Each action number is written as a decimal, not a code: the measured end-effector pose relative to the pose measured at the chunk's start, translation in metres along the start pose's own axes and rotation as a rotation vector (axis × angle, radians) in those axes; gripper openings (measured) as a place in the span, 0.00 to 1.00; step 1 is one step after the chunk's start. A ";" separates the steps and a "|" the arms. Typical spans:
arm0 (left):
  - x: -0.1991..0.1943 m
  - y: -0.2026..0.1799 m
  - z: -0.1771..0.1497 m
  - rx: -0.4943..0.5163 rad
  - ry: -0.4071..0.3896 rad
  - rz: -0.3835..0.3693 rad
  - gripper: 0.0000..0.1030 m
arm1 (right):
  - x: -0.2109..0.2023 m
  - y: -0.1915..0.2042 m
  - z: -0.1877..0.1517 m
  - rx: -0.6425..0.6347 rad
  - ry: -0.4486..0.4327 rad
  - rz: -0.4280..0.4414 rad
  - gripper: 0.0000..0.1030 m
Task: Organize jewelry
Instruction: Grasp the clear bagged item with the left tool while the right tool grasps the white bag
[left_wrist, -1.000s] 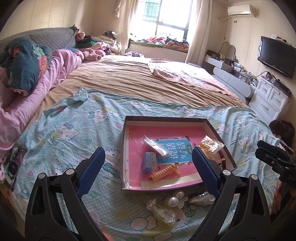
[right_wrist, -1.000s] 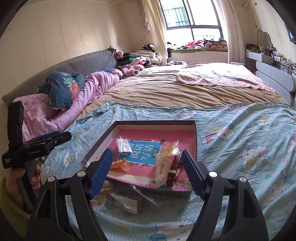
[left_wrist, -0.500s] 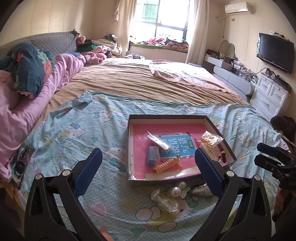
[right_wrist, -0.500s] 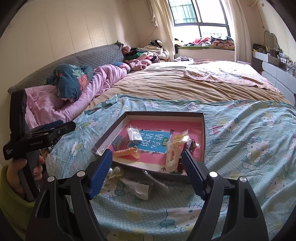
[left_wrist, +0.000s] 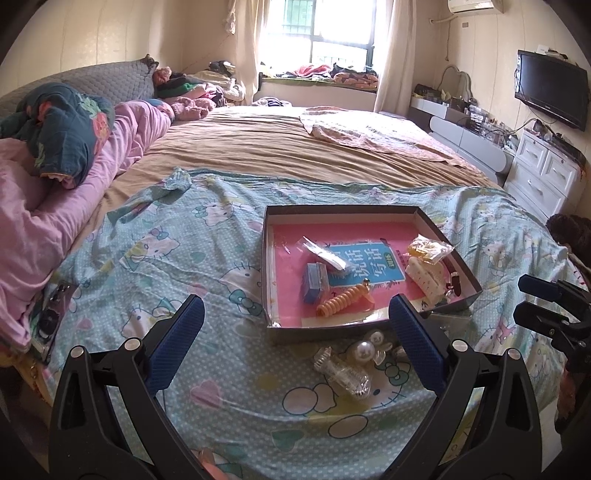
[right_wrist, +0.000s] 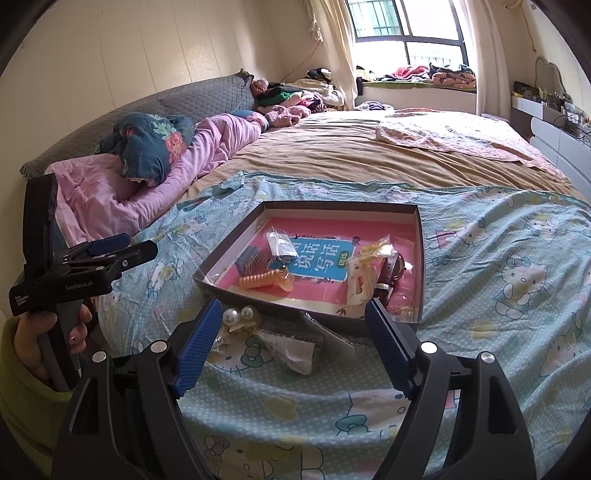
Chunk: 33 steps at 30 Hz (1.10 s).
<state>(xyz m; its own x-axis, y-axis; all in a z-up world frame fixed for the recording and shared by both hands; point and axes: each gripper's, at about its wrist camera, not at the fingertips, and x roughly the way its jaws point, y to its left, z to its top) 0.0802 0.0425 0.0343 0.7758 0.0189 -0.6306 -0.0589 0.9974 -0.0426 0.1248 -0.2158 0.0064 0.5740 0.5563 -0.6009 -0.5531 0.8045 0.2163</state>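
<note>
Open tray (left_wrist: 448, 240) on bed, pearl clip (left_wrist: 364, 350) beside it

small clear packets (right_wrist: 295, 345) near the box (right_wrist: 421, 236), contents too blurred to tell

Daylight pours in from the window (left_wrist: 325, 33) at the far end, blown out to white glare. The bed (left_wrist: 295, 147) is evenly, softly lit with faint shadows. Both views are sharp, strongly bowed, with black vignetted corners.
</note>
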 end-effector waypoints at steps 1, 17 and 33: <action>0.000 0.000 -0.001 0.003 0.003 0.000 0.91 | 0.000 0.000 -0.001 0.001 0.003 0.002 0.76; 0.021 -0.004 -0.028 0.059 0.113 0.024 0.91 | 0.014 0.001 -0.019 0.006 0.072 0.024 0.76; 0.052 -0.015 -0.057 0.108 0.229 -0.034 0.91 | 0.034 -0.009 -0.038 0.019 0.146 0.011 0.76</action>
<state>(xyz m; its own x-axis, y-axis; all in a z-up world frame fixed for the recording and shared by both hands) 0.0854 0.0245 -0.0416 0.6127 -0.0187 -0.7901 0.0414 0.9991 0.0085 0.1266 -0.2121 -0.0457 0.4732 0.5298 -0.7038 -0.5464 0.8032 0.2373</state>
